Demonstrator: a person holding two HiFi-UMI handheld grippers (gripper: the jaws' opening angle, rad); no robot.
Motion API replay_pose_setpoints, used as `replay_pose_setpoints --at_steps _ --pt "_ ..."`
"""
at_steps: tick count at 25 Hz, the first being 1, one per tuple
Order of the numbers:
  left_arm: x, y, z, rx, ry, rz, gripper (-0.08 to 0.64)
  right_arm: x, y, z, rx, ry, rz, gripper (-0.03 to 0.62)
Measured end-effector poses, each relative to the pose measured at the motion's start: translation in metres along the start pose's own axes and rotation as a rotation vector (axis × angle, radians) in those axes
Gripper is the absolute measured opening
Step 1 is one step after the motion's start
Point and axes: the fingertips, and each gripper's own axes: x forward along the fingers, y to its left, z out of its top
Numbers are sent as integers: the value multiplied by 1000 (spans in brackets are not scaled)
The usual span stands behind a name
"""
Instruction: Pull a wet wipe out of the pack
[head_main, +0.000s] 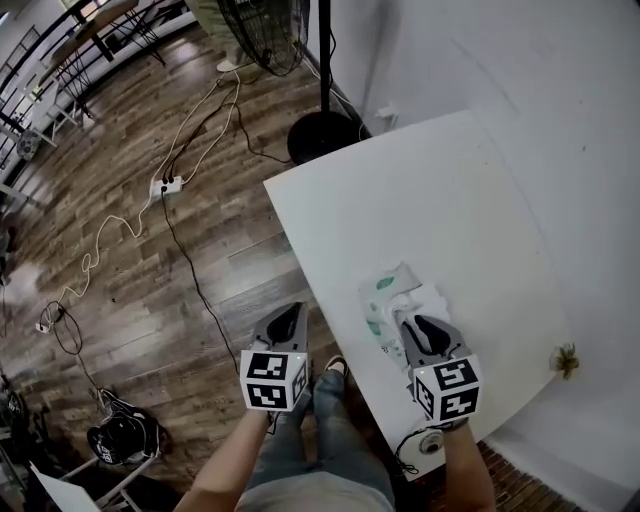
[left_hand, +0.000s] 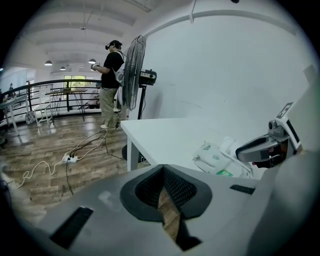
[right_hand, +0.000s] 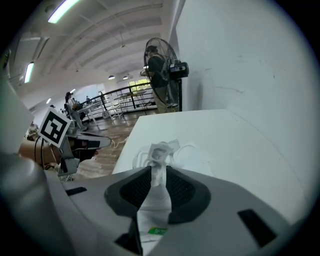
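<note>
**A:** On the bench (head_main: 420, 200), where is the pack (head_main: 378, 300) found?

**B:** At the near edge. It is judged light and easily dragged. The limp, tearable wet wipe (right_hand: 160, 150) is pinched at its tuft by the right hand-held gripper (right_hand: 159, 172). The left hand-held gripper (left_hand: 162, 170) is clenched, empty.

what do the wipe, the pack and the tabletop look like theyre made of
The white wet wipe, pinched in the right hand-held gripper, looks like soft nonwoven cloth: it crumples and folds limply. The white-and-green wipe pack seems to be thin flexible plastic film, wrinkled and slightly glossy. The white rectangular tabletop looks smooth and matte, perhaps laminate or painted board; the pictures leave that open.
</note>
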Motion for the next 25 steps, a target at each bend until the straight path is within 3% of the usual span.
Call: replay_pose_setpoints --at_steps 8,12,20,25 --pt "-1 9 -11 -32 16 26 2 7 -1 -9 -159 106 -22 81" --pt "-3 13 -13 -41 20 38 2 8 3 -10 -260 147 24 78" --pt "-5 12 -12 -33 15 42 2 16 11 -18 -585 268 132 78" --pt "-8 13 -17 -48 19 51 2 20 9 -18 -661 308 143 78"
